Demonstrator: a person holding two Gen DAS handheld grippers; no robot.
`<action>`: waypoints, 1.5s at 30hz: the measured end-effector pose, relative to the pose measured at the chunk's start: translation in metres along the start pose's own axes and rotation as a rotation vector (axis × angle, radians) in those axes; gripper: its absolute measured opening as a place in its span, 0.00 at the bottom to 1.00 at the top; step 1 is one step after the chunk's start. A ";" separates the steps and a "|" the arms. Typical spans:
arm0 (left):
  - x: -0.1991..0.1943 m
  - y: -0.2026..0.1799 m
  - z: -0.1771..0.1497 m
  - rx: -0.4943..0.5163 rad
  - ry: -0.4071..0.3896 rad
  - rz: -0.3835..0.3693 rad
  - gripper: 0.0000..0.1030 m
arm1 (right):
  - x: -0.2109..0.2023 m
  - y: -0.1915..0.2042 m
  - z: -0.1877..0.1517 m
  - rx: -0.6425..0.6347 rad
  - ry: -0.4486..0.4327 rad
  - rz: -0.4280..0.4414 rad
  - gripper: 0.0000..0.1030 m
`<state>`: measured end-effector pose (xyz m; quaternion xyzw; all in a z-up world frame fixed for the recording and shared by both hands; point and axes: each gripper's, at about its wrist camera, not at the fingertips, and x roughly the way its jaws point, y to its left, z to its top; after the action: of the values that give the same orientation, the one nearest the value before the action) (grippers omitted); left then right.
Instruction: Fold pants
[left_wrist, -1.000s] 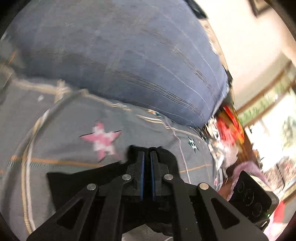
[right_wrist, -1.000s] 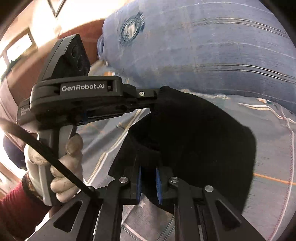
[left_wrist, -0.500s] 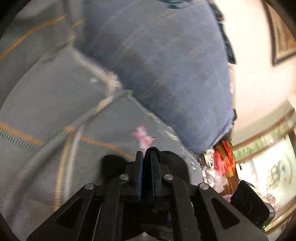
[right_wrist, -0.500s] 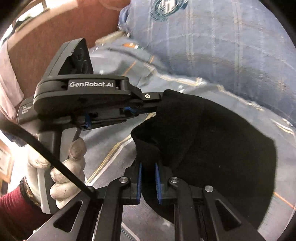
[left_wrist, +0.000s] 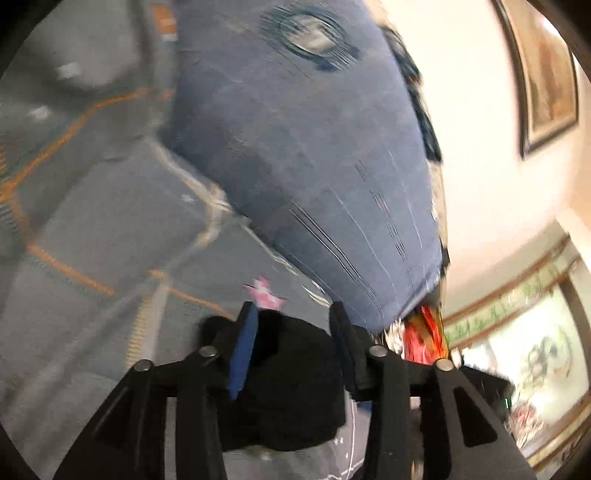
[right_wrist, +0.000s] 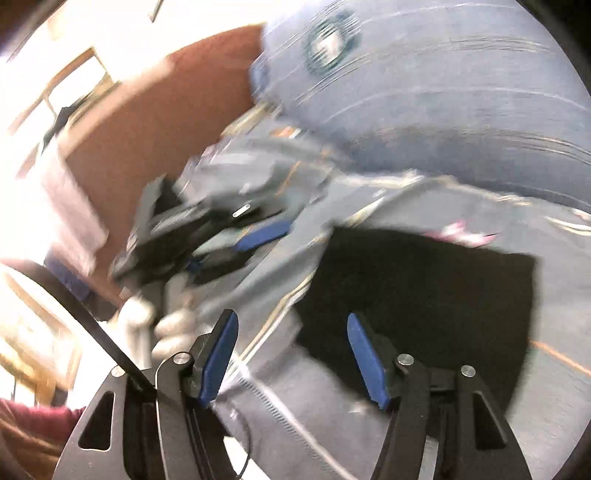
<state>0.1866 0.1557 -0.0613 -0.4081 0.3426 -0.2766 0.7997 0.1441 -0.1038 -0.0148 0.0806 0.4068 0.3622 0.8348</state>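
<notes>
The black pants (right_wrist: 417, 295) lie folded in a flat dark patch on the grey patterned bedsheet (right_wrist: 303, 417). My right gripper (right_wrist: 291, 354) is open above their near left edge and holds nothing. In the left wrist view the pants (left_wrist: 291, 384) show as a dark bundle low in the frame. My left gripper (left_wrist: 291, 343) is open with its jaws either side of that bundle. The left gripper also shows blurred in the right wrist view (right_wrist: 236, 236), open, to the left of the pants.
A large blue striped pillow (left_wrist: 310, 155) lies just behind the pants. A brown headboard (right_wrist: 155, 122) stands at the left. Red and shiny wrappers (left_wrist: 417, 332) sit by the pillow's right end. A framed picture (left_wrist: 546, 74) hangs on the wall.
Both grippers were shut on the black pants and have opened. The pants now lie flat on the sheet. Both views are blurred with motion.
</notes>
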 end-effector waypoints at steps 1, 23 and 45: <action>0.012 -0.014 -0.001 0.034 0.021 0.014 0.45 | -0.005 -0.008 0.005 0.021 -0.017 -0.030 0.65; 0.013 0.034 -0.042 0.000 0.078 0.022 0.56 | 0.011 -0.134 0.028 0.459 -0.090 0.006 0.72; 0.072 -0.027 -0.034 0.154 0.201 0.286 0.48 | -0.010 -0.147 0.002 0.393 -0.078 0.004 0.33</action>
<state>0.1998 0.0745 -0.0762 -0.2633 0.4531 -0.2250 0.8214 0.2210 -0.2169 -0.0706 0.2569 0.4368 0.2739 0.8174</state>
